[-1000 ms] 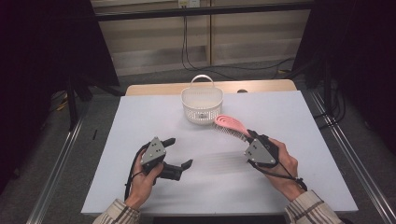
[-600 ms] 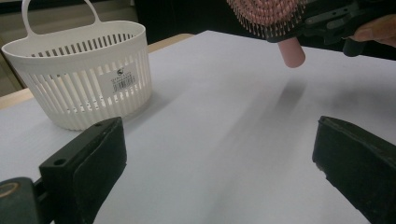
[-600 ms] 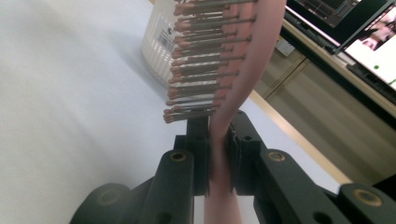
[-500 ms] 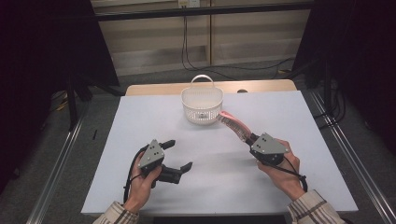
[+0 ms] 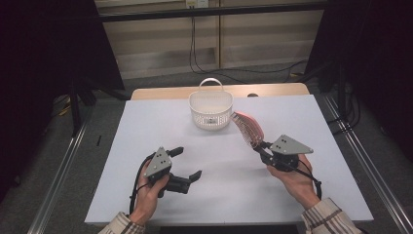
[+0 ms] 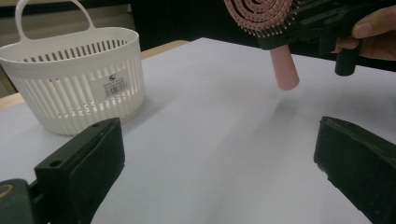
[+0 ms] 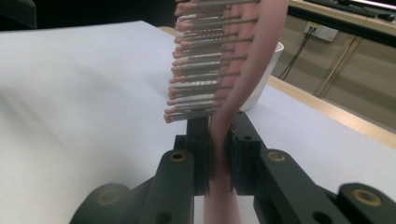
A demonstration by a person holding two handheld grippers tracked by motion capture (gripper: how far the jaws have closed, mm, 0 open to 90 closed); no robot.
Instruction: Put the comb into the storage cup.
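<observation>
The pink hairbrush (image 5: 248, 129) is gripped at its neck by the right claw (image 5: 261, 147), held off the surface (image 5: 146, 126) just beside the white basket (image 5: 211, 109), while the left claw (image 5: 187, 163) is held wide open.

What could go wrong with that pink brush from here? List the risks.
1. The right gripper pinches the pink hairbrush only at its thin neck, with the head tilted up over the table; it might pivot or slip out.
2. The brush head sits close beside the white basket; a swing could knock the light basket.
3. The left gripper rests open on the table, so nothing steadies the basket.
</observation>
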